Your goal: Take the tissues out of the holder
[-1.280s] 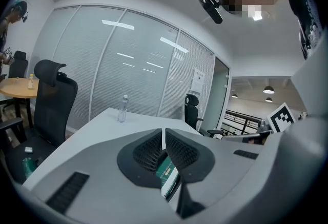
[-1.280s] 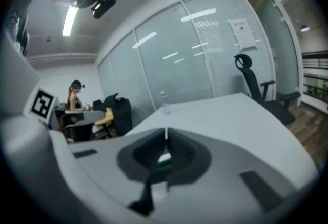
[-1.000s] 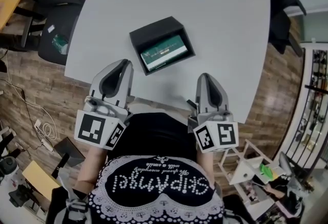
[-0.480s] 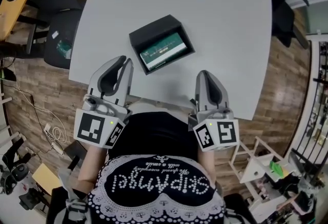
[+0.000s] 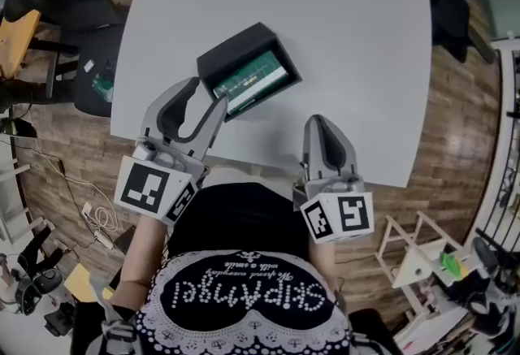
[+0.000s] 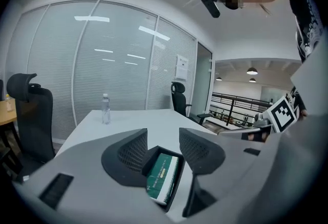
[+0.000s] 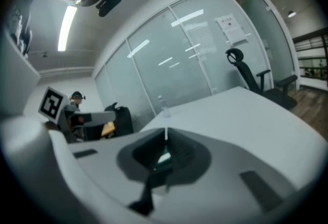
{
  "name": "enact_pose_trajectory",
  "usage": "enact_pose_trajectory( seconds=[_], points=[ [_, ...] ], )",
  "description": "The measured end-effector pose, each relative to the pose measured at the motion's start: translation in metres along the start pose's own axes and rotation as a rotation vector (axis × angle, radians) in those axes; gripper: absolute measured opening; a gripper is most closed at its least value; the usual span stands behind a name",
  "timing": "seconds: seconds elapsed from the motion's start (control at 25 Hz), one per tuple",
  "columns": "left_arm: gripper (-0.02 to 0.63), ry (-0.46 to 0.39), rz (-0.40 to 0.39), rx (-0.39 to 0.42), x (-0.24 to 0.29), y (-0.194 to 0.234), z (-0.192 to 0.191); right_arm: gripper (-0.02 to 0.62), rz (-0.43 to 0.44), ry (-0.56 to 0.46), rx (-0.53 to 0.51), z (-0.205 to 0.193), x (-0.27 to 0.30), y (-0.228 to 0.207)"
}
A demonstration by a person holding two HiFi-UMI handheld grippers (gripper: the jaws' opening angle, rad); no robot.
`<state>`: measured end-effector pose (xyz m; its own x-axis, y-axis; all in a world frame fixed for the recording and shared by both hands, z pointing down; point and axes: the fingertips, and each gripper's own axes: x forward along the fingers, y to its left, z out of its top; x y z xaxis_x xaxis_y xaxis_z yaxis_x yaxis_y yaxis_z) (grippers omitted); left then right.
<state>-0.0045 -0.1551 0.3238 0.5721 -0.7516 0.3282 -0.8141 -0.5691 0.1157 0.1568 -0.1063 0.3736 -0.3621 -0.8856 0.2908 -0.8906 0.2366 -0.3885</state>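
0% done: tissues [image 5: 250, 82] in holder [image 5: 231, 53], untouched. L gripper [image 5: 207, 95] jaws just been opening, half-wide, nothing btwn. R gripper [image 5: 322, 123] closed, empty.

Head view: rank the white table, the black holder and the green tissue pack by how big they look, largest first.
1. white table
2. black holder
3. green tissue pack, which lies inside the holder and so clearly looks smaller than it
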Motion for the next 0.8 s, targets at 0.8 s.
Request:
enact_pose_trajectory(
  seconds=[0.8],
  points=[
    [0.331,0.329,-0.08,0.024,0.076,-0.003,-0.089,0.035,0.002,0.013,0.02,-0.007,0.005,-0.023]
  ],
)
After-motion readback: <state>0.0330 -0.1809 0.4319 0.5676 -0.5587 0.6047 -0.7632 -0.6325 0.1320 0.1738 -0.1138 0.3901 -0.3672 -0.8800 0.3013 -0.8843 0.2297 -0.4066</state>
